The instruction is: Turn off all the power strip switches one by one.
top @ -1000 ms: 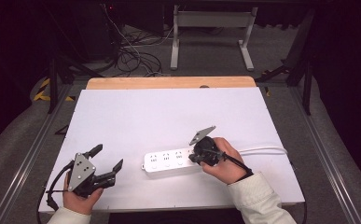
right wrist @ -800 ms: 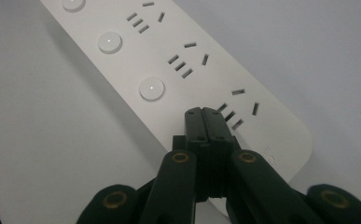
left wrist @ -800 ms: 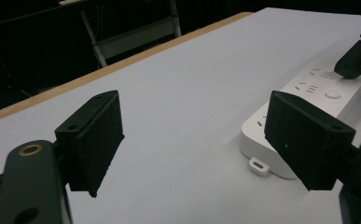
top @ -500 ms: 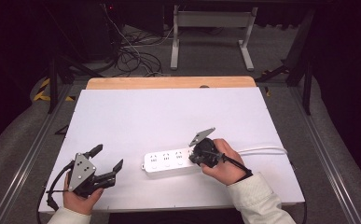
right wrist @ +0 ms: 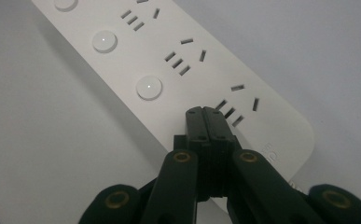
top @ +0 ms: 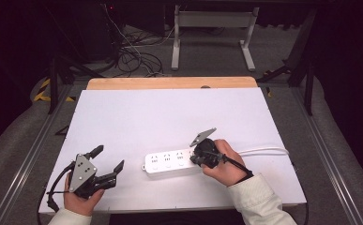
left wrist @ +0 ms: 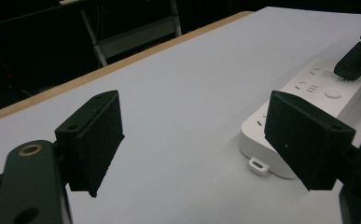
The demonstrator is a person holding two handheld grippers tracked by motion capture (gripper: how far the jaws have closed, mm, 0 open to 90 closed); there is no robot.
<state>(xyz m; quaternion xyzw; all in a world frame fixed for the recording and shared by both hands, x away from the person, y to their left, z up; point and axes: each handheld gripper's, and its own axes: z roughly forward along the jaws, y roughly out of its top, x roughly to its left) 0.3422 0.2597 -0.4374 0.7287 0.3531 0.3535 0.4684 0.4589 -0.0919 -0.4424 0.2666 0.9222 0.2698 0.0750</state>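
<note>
Nearest the person's edge of the white worktop [top: 170, 117], left of the power strip [top: 172, 162], the left gripper [top: 108, 162] rests in the person's left hand [top: 78, 199], its fingers [left wrist: 96, 140] spread wide apart and holding nothing. Power strip: a white bar lying flat on the worktop, well apart from the left gripper; three groups of socket slots run along its top, each paired with a round button [right wrist: 149, 87]. Its white cable [top: 263, 151] leaves its right end and runs toward the worktop's right edge. Right gripper [right wrist: 209, 112], held in the right hand [top: 226, 161] at the strip's right end: fingers pressed together with nothing between them, tips over the strip's top face just beside the last socket group; whether they touch the surface cannot be told. Faint embossed lettering near that end of the strip is too small to read. Beyond the strip, the worktop's wooden far edge [top: 170, 83]; past it, tangled cables [top: 132, 56] on the floor and a metal frame [top: 212, 28].
</note>
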